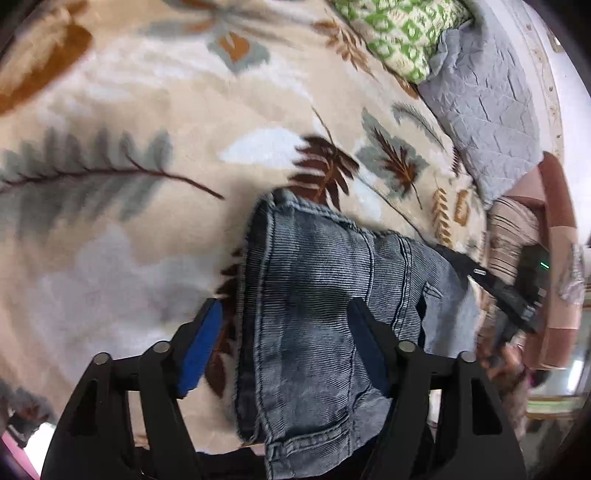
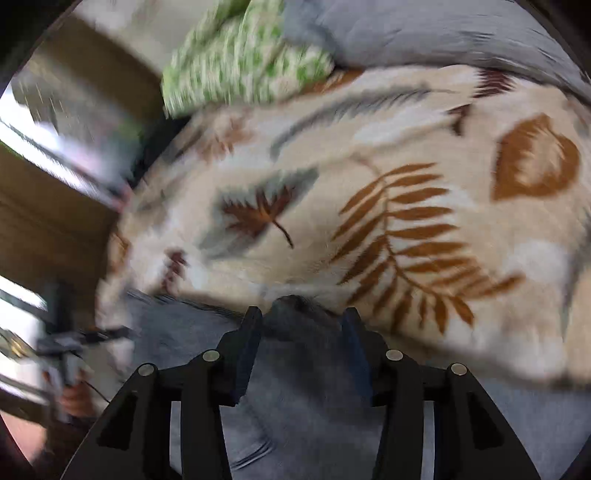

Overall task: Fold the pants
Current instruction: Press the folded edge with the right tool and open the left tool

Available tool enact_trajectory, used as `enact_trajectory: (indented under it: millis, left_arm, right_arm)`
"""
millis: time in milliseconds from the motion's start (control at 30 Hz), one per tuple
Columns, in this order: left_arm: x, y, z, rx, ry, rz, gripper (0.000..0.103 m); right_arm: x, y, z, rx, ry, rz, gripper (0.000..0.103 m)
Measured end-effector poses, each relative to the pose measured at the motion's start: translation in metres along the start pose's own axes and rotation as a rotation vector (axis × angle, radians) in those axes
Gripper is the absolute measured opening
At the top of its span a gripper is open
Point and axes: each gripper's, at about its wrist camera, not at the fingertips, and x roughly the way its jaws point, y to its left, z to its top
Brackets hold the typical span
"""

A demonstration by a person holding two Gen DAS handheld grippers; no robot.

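The pants are blue washed jeans (image 1: 314,295) lying in a folded bundle on a cream leaf-patterned blanket (image 1: 147,184). My left gripper (image 1: 286,314) is open just above them, its fingers spread over the bundle's left part, gripping nothing. In the blurred right wrist view my right gripper (image 2: 303,325) is open over the denim (image 2: 303,406), with a bump of cloth between the fingertips; the jaws stand apart and do not pinch it. The right gripper also shows at the far right of the left wrist view (image 1: 517,295).
A green-and-white patterned pillow (image 1: 399,33) and a grey quilted cover (image 1: 491,110) lie at the far end of the bed. A brown wooden board (image 2: 55,221) and window light flank the bed on the left of the right wrist view.
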Motion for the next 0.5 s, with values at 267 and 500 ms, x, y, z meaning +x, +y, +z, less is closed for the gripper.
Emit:
enact_trajectory:
  millis: [267,500]
  left_arm:
    - [-0.011,-0.026,-0.003,0.121,-0.082,0.011,0.072]
    - [-0.009,-0.029,-0.009,0.160,-0.085,0.128,0.072]
  right_arm:
    - [0.006,0.045,0.003,-0.287,-0.018,-0.213,0.002]
    - [0.031,0.003,0.001,-0.113,-0.016,-0.306,0.001]
